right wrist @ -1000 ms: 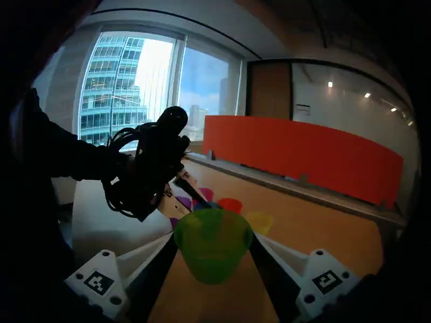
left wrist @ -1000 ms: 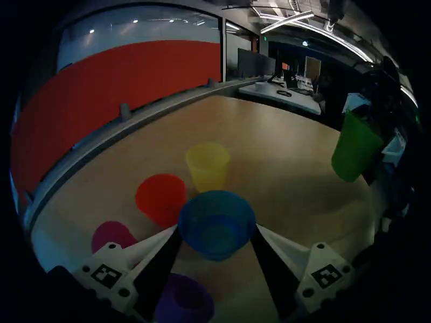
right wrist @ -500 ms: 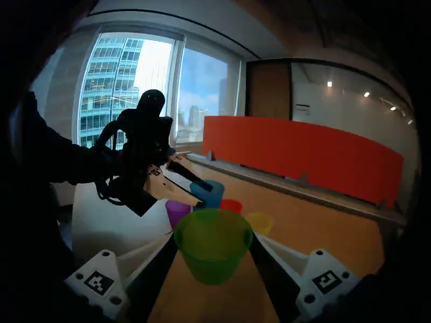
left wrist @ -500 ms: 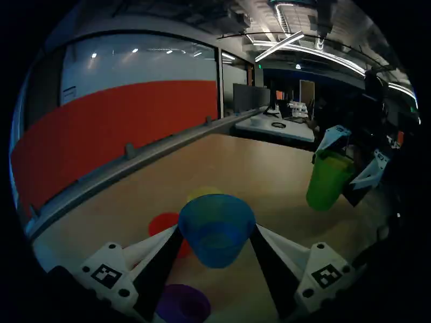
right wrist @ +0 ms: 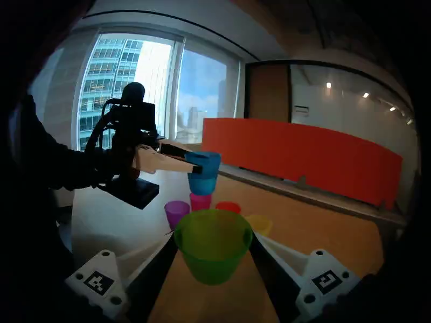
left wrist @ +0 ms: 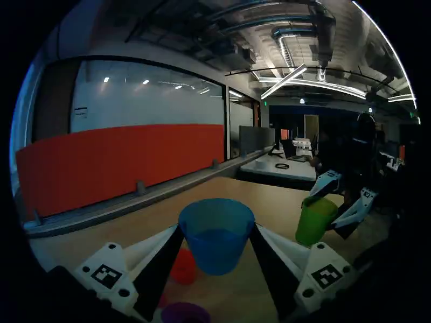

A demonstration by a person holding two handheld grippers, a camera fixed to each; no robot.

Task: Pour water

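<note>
My left gripper [left wrist: 216, 230] is shut on a translucent blue cup [left wrist: 216, 237], held upright in the air; a darker level shows inside it. In the right gripper view that blue cup [right wrist: 203, 172] hangs high above the table, with the left gripper [right wrist: 198, 164] and a dark-sleeved arm behind it. A green cup [right wrist: 213, 253] sits upright between the fingers of my right gripper [right wrist: 213, 241], which is shut on it. In the left gripper view the green cup [left wrist: 314, 220] is to the right, slightly lower than the blue one and apart from it.
On the wooden table [right wrist: 301, 237] stand a purple cup [right wrist: 176, 213], a pink cup [right wrist: 200, 201], a red cup [right wrist: 228, 206] and a yellow cup [right wrist: 259, 223]. Below the blue cup are the red cup [left wrist: 183, 266] and the purple cup [left wrist: 186, 312]. An orange wall panel [left wrist: 108, 161] runs along the table's far edge.
My left gripper has risen with the blue cup, from just over the cups on the table to well above them. The right gripper and the green cup have stayed in place.
</note>
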